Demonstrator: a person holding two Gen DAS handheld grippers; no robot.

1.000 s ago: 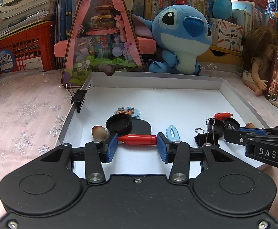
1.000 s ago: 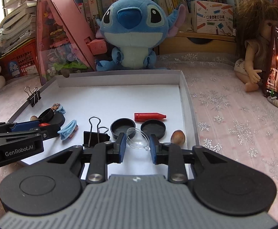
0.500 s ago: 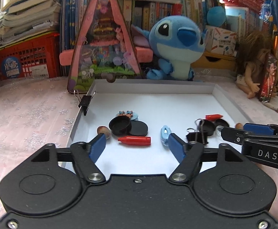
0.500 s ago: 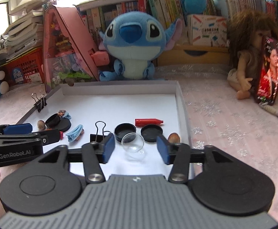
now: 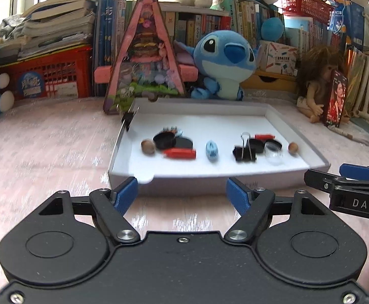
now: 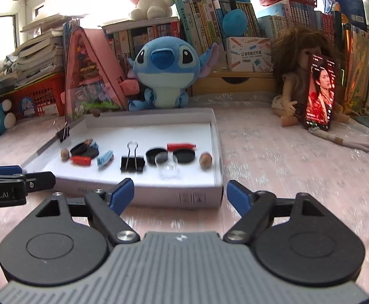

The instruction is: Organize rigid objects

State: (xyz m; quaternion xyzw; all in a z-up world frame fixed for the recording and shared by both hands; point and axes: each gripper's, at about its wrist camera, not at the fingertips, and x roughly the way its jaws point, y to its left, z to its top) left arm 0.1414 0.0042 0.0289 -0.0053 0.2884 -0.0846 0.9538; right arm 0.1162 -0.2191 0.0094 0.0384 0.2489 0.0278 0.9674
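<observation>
A white tray (image 5: 209,183) lies on the pink cloth ahead of both grippers. In it, from left to right, are a brown nut (image 5: 147,147), black lids (image 5: 165,139), a red capped piece (image 5: 180,153), a blue hair clip (image 5: 211,150), a black binder clip (image 5: 245,152) and a clear round dish (image 6: 168,163). My left gripper (image 5: 182,195) hangs just short of the tray's front wall, its jaws opening with nothing between them. My right gripper (image 6: 180,195) hangs before the tray's front right corner (image 6: 217,190), its jaws also opening and empty.
Behind the tray stand a blue plush toy (image 6: 165,73), a pink triangular toy house (image 5: 145,60) and shelves of books. A doll with a phone (image 6: 320,91) sits at the right. A red crate (image 5: 47,73) is at the back left. A second binder clip (image 6: 64,133) grips the tray's left rim.
My left gripper let go of the red piece and my right let go of the clear dish. Both opened wide and drew back out of the tray to its near side.
</observation>
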